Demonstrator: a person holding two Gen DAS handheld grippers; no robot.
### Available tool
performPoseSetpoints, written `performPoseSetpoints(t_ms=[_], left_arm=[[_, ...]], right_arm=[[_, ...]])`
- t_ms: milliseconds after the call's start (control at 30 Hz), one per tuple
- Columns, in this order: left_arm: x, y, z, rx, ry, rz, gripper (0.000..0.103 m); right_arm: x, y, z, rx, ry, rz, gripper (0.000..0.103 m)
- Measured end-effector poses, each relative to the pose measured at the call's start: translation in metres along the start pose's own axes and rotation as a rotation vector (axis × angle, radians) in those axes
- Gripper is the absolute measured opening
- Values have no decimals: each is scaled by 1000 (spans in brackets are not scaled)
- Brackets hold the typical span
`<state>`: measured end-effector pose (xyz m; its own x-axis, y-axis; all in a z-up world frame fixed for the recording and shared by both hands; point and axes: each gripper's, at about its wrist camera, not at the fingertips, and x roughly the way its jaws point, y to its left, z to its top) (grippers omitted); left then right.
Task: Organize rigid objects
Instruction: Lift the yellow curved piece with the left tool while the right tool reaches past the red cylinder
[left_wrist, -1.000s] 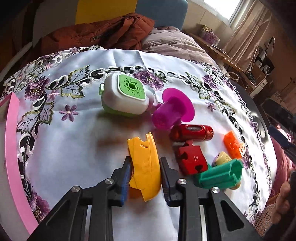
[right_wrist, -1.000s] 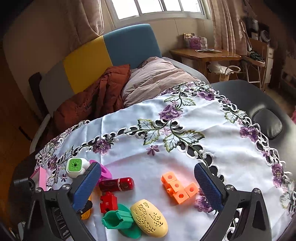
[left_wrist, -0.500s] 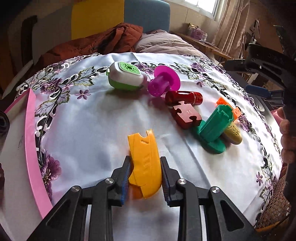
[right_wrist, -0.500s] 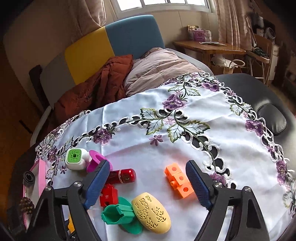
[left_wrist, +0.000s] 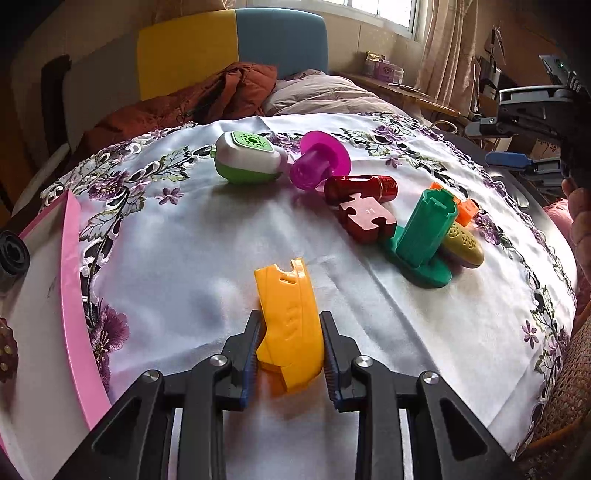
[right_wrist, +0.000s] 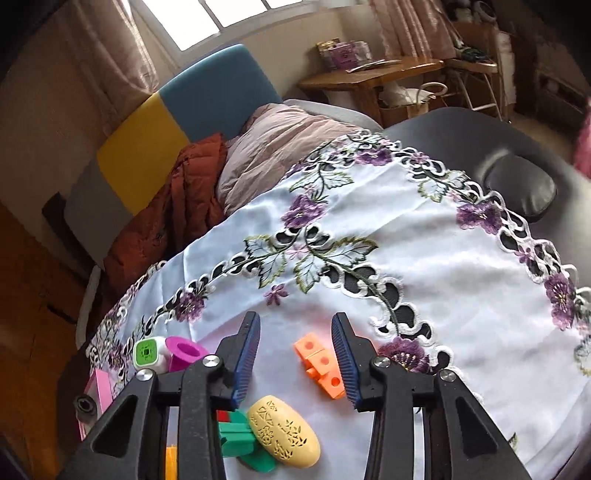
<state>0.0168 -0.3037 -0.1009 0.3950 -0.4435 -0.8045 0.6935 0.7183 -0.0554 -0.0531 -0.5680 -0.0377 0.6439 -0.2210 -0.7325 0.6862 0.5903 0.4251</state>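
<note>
My left gripper (left_wrist: 290, 321) is shut on a yellow plastic piece (left_wrist: 288, 310), held just over the white embroidered cloth (left_wrist: 184, 258). Beyond it lie a green-and-white box (left_wrist: 247, 158), a magenta cup (left_wrist: 319, 164), a red cylinder (left_wrist: 360, 188), a red puzzle piece (left_wrist: 367, 219), a green stand (left_wrist: 424, 236) and a perforated yellow oval (left_wrist: 463, 245). My right gripper (right_wrist: 295, 319) hovers over the orange block (right_wrist: 319, 365). Its jaws are closing, the block lies between them, and the pads do not press it.
A pink-rimmed tray (left_wrist: 75, 295) sits at the cloth's left edge, with a black round part (left_wrist: 13, 254) on it. A rust jacket (left_wrist: 207, 99) and pale bedding (right_wrist: 280, 144) lie behind the cloth. Black padding (right_wrist: 517, 184) borders the cloth on the right.
My left gripper carried the yellow piece back from the cluster, nearer the pink tray. My right gripper's jaws narrowed sharply, rolled, and came in around the orange block.
</note>
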Motion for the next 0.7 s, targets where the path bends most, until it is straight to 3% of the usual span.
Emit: performPoseSetpoints(t_ms=[200, 400, 567, 700], left_arm=[[-1, 2, -2, -5, -8, -13, 29], [-2, 4, -3, -15, -12, -26, 29], [-3, 6, -4, -16, -15, -32, 29], [-3, 6, -4, -19, -15, -34, 29]], right_arm=[[15, 3, -2, -36, 58, -45, 42], [23, 5, -6, -68, 90, -73, 52], [25, 30, -17, -173, 134, 31, 52], [27, 55, -29, -250, 208, 208, 51]])
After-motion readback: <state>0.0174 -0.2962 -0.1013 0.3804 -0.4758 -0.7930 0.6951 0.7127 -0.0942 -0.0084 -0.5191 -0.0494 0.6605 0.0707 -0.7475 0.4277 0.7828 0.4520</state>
